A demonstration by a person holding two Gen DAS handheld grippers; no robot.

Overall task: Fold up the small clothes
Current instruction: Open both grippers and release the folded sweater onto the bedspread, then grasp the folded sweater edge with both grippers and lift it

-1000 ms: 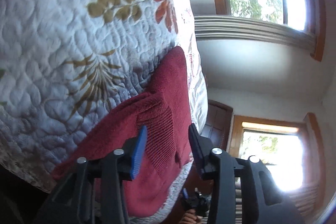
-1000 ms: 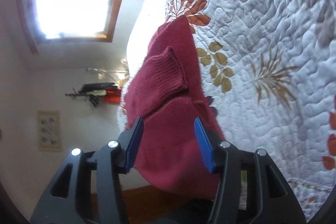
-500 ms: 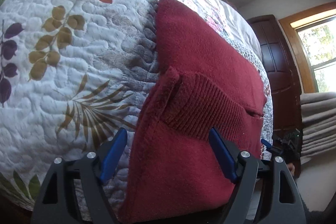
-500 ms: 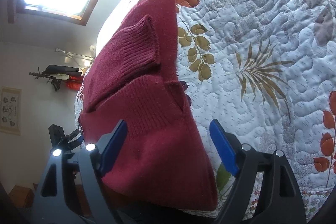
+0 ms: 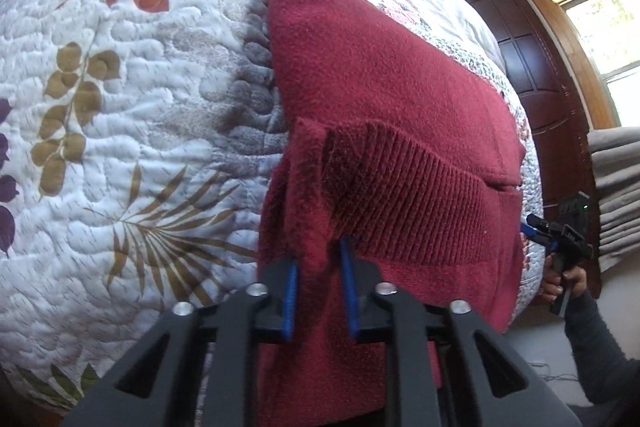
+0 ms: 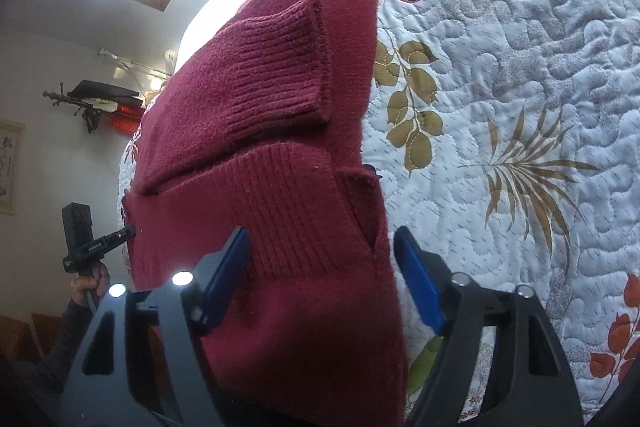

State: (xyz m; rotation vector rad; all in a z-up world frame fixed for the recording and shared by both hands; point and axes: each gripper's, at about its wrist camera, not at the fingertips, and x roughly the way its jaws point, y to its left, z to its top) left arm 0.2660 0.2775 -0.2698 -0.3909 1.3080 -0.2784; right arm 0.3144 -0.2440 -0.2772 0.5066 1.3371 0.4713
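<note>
left gripper [image 5: 318,263] jaws narrowed from wide open, now pinching red sweater [image 5: 384,99] fold

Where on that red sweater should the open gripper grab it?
Probably the near corner of the red sweater, approached from the bed's edge: the hem hangs off the quilt there, between the right hand-held gripper's open fingers, mirroring the left hand-held gripper.

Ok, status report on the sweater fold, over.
Left gripper shut on red sweater edge. Right gripper open, straddling sweater hem. Sweater partly folded on quilt. Nothing in the way.
</note>
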